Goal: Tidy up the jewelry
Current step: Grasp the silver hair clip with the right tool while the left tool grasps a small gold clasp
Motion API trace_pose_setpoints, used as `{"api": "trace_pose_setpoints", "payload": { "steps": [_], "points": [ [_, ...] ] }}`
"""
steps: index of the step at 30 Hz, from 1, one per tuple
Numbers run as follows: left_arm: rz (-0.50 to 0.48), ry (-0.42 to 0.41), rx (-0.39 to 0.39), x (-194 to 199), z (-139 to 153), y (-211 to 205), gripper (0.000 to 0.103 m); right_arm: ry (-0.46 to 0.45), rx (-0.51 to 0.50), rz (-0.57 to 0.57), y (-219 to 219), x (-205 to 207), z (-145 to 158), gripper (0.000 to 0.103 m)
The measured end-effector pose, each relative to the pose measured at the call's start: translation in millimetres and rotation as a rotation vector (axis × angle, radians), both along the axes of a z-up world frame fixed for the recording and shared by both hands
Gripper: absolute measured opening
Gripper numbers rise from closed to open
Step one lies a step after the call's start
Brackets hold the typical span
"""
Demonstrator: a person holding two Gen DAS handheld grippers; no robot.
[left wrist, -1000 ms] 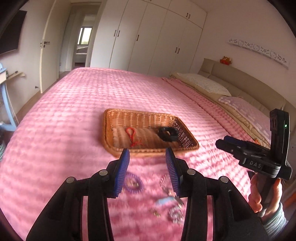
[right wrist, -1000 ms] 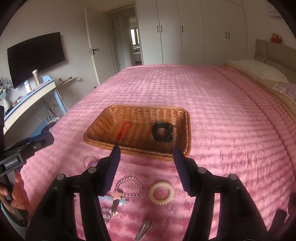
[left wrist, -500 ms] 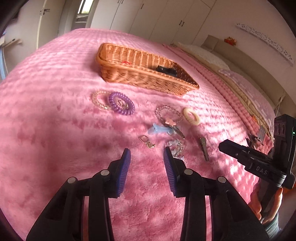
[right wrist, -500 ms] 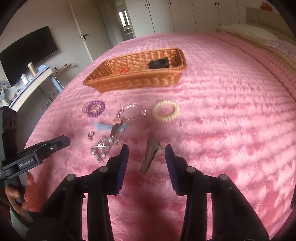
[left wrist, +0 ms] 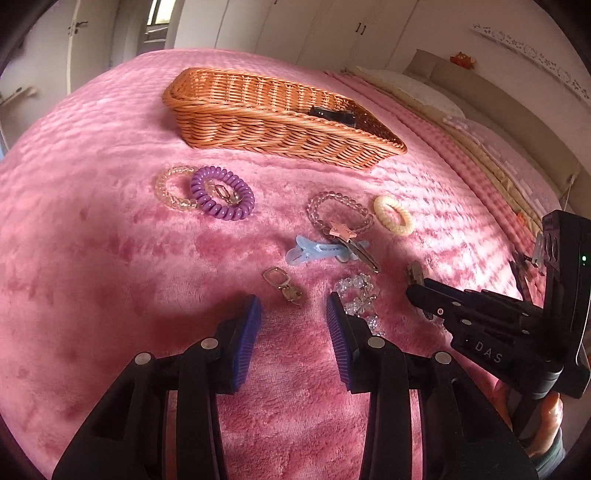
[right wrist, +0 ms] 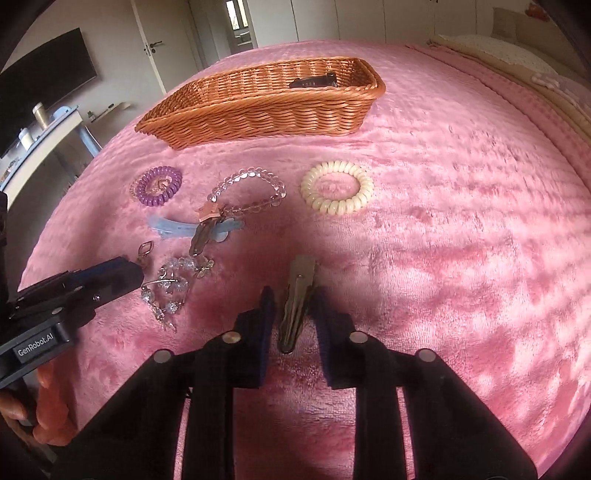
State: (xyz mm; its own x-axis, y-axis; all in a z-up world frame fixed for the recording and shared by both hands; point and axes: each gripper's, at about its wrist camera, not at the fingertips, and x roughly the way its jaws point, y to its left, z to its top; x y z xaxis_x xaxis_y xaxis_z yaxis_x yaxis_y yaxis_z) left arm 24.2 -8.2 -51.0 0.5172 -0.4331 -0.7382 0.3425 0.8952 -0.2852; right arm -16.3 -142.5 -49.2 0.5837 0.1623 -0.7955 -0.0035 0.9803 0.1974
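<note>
The right gripper [right wrist: 291, 306] straddles the metal hair clip [right wrist: 295, 301] on the pink bedspread [right wrist: 443, 240], jaws part-open and not yet pinching; next it must close, then carry to the wicker basket [right wrist: 258, 107] (left gripper [left wrist: 293, 314] wide open, empty)

Ahead stretches a pink plush bedspread [right wrist: 461, 206], white wardrobe doors [left wrist: 325, 33] beyond; a dark wall-mounted television [right wrist: 44, 92] hangs far left (daylight dappling the cover).
</note>
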Motion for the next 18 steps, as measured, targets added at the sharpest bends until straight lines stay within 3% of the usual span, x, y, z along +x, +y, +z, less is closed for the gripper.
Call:
{"api": "trace_pose_setpoints", "payload": {
  "steps": [5,7,9,18],
  "points": [
    [0.016,-0.01,0.039,9,-1,-9,0.032,0.0,-0.018,0.017,-9,3,0,0.012],
    [0.031,-0.019,0.072,11,-2,-10,0.017,-0.005,-0.026,0.03,-9,3,0,0.012],
    [0.042,-0.024,0.085,11,-2,-9,0.008,-0.019,-0.036,0.038,-7,1,1,0.012],
    [0.031,-0.073,0.054,-2,6,-3,0.008,-0.076,0.005,0.059,-9,-12,14,0.012]
  ]
}}
